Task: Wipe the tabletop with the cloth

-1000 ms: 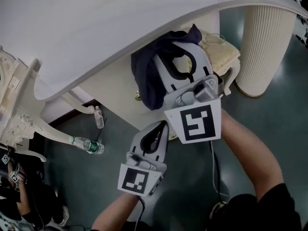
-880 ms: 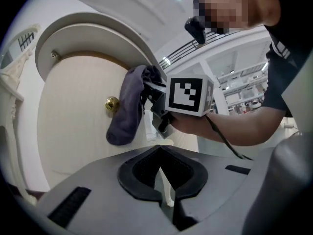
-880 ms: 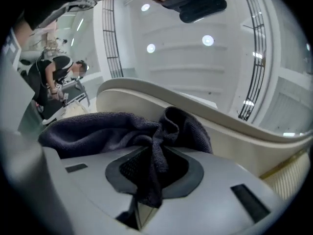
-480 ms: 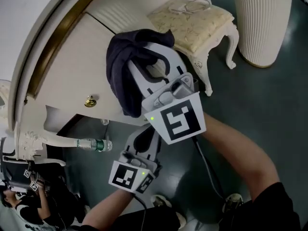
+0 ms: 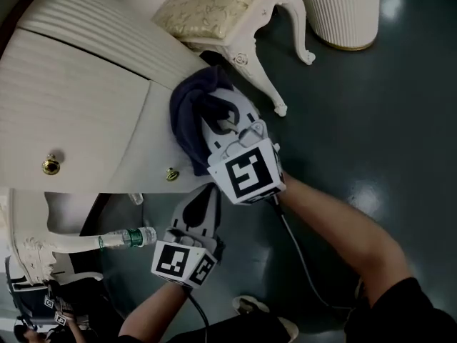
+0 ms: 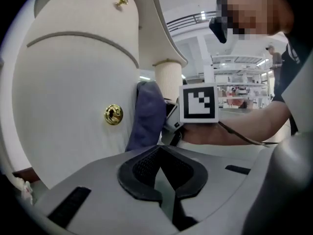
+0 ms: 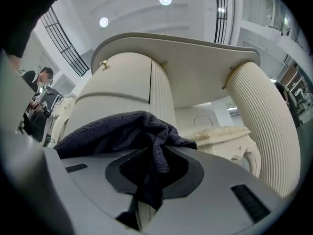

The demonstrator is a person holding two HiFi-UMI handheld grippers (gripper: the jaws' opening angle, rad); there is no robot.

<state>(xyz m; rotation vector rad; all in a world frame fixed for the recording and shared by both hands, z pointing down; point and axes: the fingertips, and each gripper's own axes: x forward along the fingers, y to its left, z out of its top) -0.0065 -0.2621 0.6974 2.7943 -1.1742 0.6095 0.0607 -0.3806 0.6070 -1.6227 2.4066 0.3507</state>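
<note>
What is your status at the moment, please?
Right gripper shut on the cloth; left gripper shut, empty. Cloth low beside the desk front, not on the tabletop. Cushioned stool close alongside.

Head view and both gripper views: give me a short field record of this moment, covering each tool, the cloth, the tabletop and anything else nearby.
right tool: shut on the dark blue terry cloth
left tool: shut, empty
cloth position: bunched beside the cream wooden cabinet front, near a round brass knob; contact unclear
white tabletop: seen from beneath; cloth not on it
other: clear plastic water bottle lying on its side
</note>
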